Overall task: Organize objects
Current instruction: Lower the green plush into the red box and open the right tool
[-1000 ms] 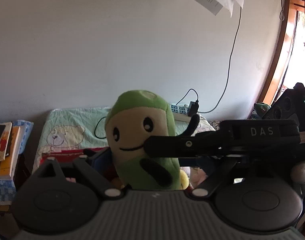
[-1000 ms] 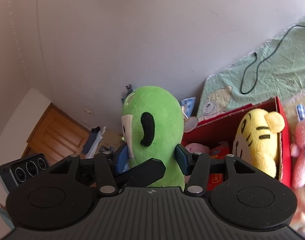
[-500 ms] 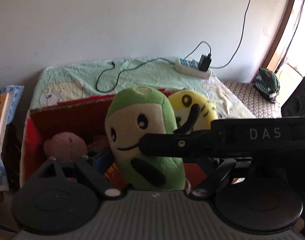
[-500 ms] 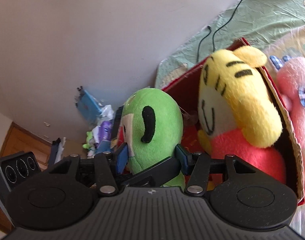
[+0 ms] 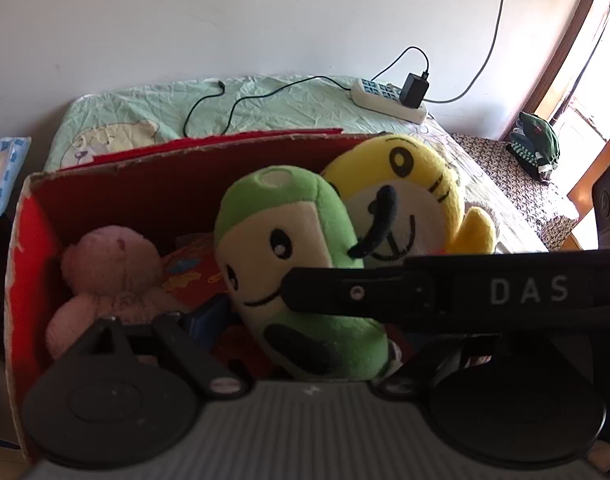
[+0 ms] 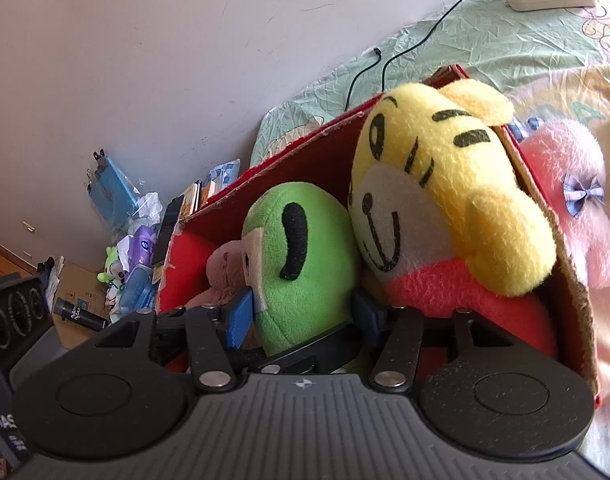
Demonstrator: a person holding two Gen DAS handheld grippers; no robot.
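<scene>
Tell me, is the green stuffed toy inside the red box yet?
Partly in. The green plush sits below the red box rim beside the yellow tiger, with the right gripper shut on it.

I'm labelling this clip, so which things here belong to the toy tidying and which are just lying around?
Part of the job:
green plush, held by the right gripper
red box
yellow tiger plush
small pink plush
pink plush with bow beside the box

Lying about:
power strip
black cable
green bedsheet
</scene>
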